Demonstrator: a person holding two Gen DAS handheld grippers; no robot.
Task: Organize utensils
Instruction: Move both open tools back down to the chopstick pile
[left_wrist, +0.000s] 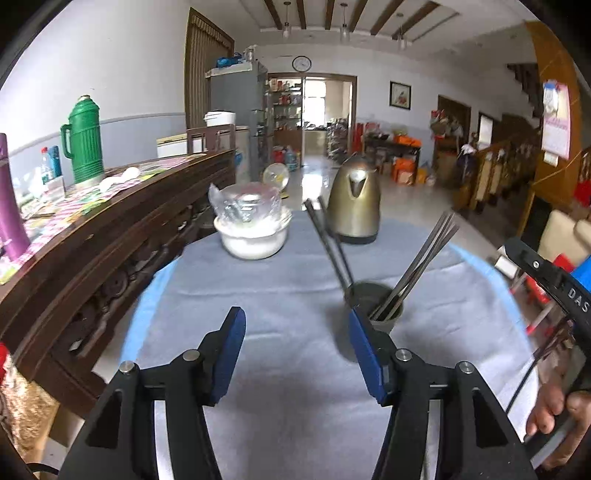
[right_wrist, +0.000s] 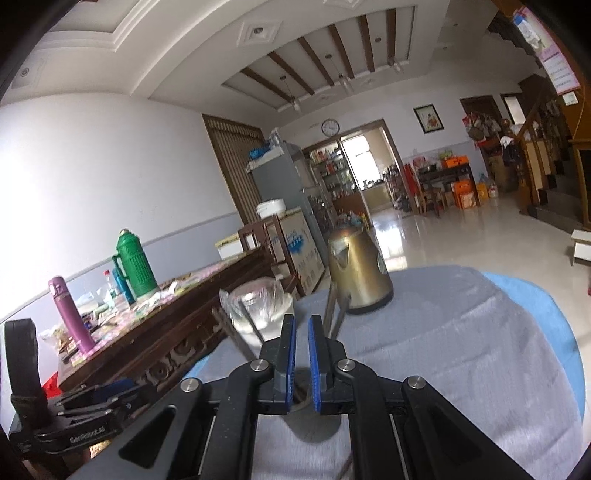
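two chopstick bundles (left_wrist: 413, 266) in cup (left_wrist: 384, 306), left view only; left fingers (left_wrist: 295, 354) apart, empty; right fingers (right_wrist: 301, 354) near-closed, empty.

L claw (left_wrist: 297, 319) agape, R claw (right_wrist: 301, 325) closed

I find a home's main room: fridge (left_wrist: 240, 96) beside the doorway (left_wrist: 325, 110), wall clock (left_wrist: 301, 63) above it, staircase (right_wrist: 546, 177) right.

One dark holder cup (left_wrist: 376, 299) on the grey worktop (left_wrist: 258, 295), chopsticks in two bunches: two leaning left (left_wrist: 327, 240), about four leaning right (left_wrist: 424, 258), exact count unclear. One gold kettle (left_wrist: 354, 203), one white bowl (left_wrist: 255, 236), one green thermos (left_wrist: 83, 142), one purple bottle (right_wrist: 70, 314).
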